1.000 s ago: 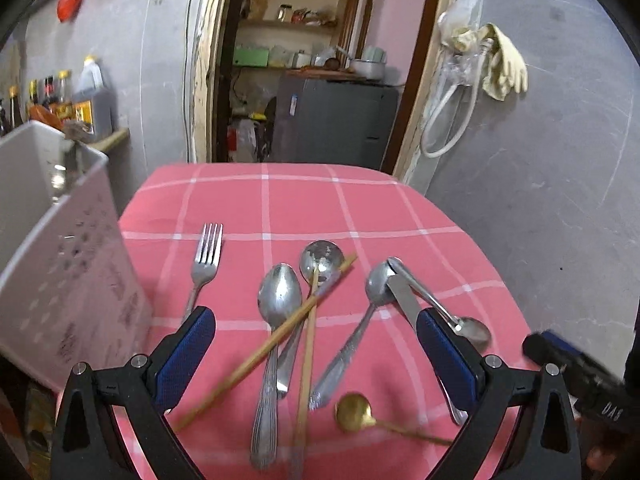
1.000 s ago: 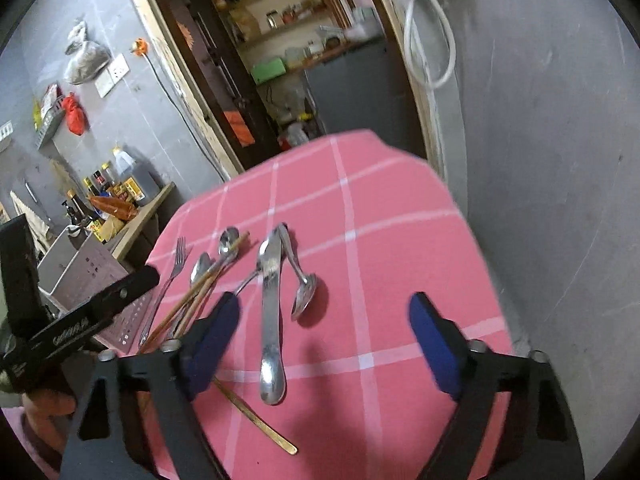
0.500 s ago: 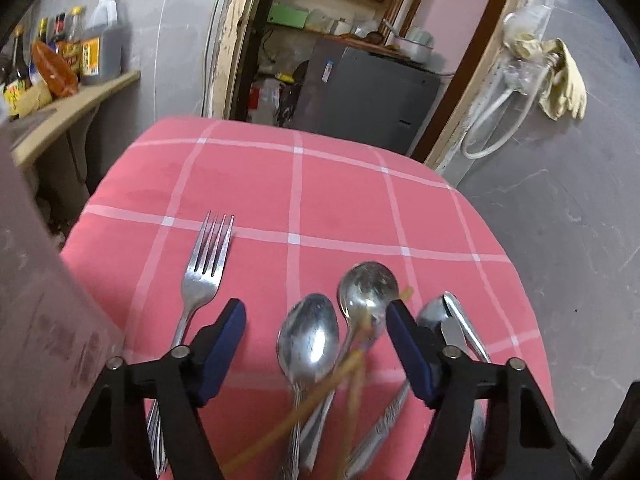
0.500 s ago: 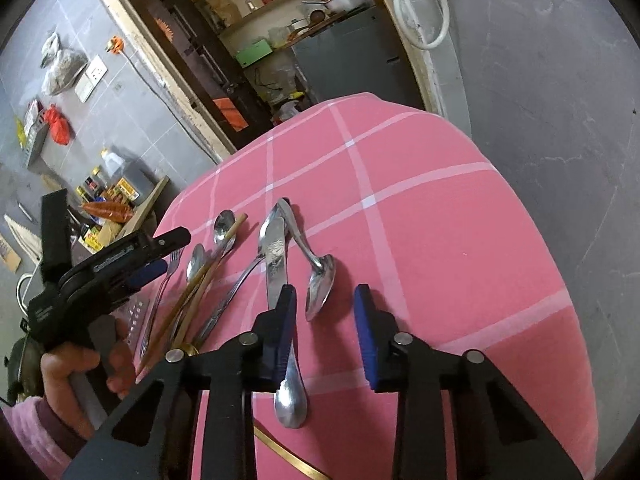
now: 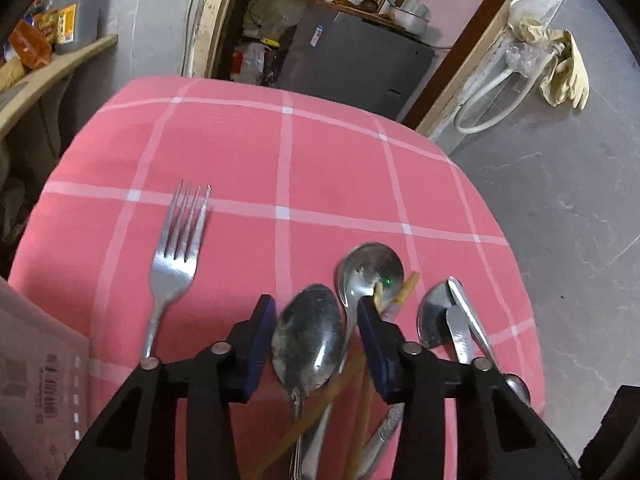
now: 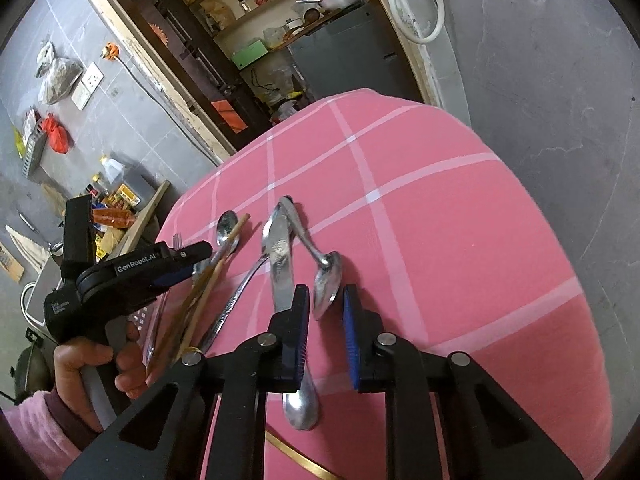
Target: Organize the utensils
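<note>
Both your grippers have dropped and narrowed over the pile. Your left gripper [image 5: 316, 340] straddles a big spoon [image 5: 308, 340] lying mid-table, not yet clenched; chopsticks [image 5: 360, 376] cross its handle. Your right gripper [image 6: 324, 332] brackets a small spoon [image 6: 328, 280] beside the knife [image 6: 280, 264], jaws apart. Closing now may snag chopsticks or knife and scatter everything.

Beyond my claws I see a grey cabinet [image 5: 356, 60] in the doorway, a yellow rubber glove [image 5: 568, 76] on the wall to the right, and sauce bottles [image 5: 64, 12] on a wooden shelf [image 5: 52, 72] far left.
</note>
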Tool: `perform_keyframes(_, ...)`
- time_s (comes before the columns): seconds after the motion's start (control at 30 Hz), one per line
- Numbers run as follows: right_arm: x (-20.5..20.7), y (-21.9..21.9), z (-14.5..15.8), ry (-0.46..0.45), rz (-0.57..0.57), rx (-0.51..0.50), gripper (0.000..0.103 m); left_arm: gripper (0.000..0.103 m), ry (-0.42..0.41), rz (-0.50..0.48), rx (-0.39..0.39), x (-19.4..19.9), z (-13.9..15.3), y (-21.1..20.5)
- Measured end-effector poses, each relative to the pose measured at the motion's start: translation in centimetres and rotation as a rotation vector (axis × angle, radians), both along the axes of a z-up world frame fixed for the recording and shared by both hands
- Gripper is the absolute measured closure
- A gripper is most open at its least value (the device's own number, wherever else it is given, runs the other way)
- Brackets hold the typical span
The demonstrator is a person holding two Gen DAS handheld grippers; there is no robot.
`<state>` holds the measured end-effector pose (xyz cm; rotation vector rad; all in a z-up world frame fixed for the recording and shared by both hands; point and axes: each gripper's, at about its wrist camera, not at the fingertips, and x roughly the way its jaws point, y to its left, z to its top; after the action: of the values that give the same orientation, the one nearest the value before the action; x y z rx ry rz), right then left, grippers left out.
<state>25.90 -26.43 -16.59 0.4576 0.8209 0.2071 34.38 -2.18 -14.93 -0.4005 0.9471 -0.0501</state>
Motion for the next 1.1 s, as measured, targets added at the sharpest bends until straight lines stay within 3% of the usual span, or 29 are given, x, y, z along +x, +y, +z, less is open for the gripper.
perform_keyframes(0.13,0.3,-0.1,-0.3,0.008,-0.018,0.021,0.093,0.082,0.019,-0.011,-0.020,-0.3,0.0,-0.2)
perform_keyframes(0.33,0.3,-0.3,-0.4,0.013,-0.025,0.034,0.096,0.091,0.048,-0.061,-0.064,-0.8,0.2,-1.0)
perform_keyframes(0.53,0.2,-1.0,-0.4,0.008,-0.038,0.052,0.098,0.091,0.059,-0.128,-0.090,-1.2,0.8,-2.1)
perform_keyframes(0.8,0.1,-1.5,-0.2,0.002,-0.046,0.064,0.099,0.091,0.121,-0.193,-0.045,-0.2,0.3,-2.9)
perform_keyframes(1.0,0.3,-1.6,-0.2,0.003,-0.049,0.082,0.099,0.091,0.176,-0.231,-0.116,0.2,-0.6,-2.6)
perform_keyframes(1.1,0.4,-1.6,-0.3,0.007,-0.056,0.093,0.099,0.091,0.178,-0.235,-0.114,0.3,-0.5,-2.8)
